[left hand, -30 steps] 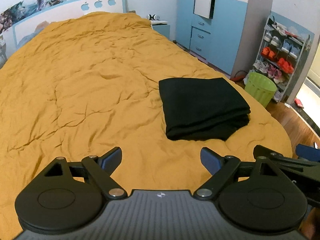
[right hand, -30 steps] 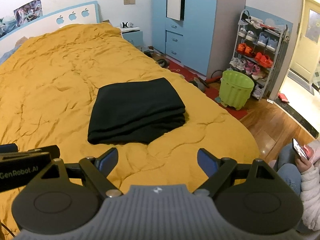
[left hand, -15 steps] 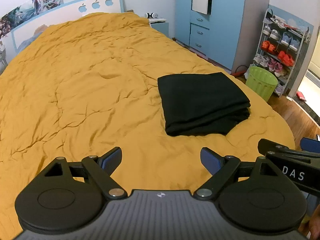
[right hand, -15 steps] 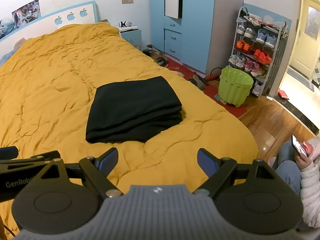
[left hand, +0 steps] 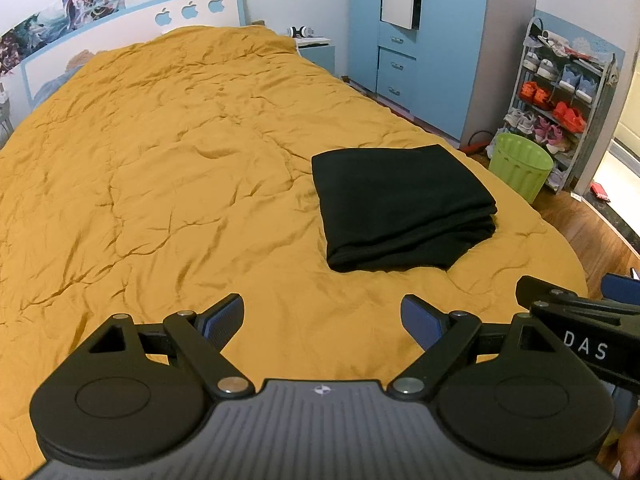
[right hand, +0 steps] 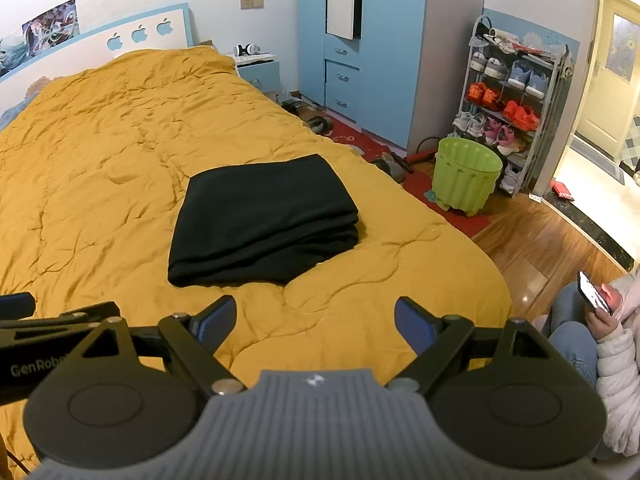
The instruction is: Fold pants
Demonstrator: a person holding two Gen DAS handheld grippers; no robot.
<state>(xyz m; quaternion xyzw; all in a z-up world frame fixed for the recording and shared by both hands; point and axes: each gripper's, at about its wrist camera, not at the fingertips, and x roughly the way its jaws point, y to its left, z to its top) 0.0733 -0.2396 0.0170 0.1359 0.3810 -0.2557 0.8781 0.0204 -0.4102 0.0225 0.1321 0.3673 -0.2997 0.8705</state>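
The black pants [left hand: 400,204] lie folded in a neat rectangular stack on the mustard-yellow bedspread [left hand: 160,168], near the bed's foot and right side. In the right wrist view the same pants [right hand: 264,220] sit ahead and a little left of centre. My left gripper [left hand: 322,318] hovers open above the bedspread, well short of the pants, with nothing between its blue pads. My right gripper [right hand: 314,318] is also open and empty, held back from the stack. Each gripper's black body shows at the edge of the other's view.
A green bin [right hand: 466,176] stands on the floor right of the bed, beside a shoe rack [right hand: 512,92] and a blue wardrobe [right hand: 360,52]. A seated person's hand holds a phone [right hand: 592,292] at the lower right. The headboard [left hand: 132,36] is at the far end.
Both grippers have drawn back and risen slightly from the folded pants, which look a little smaller and farther. Both stay open; the pants have not moved.
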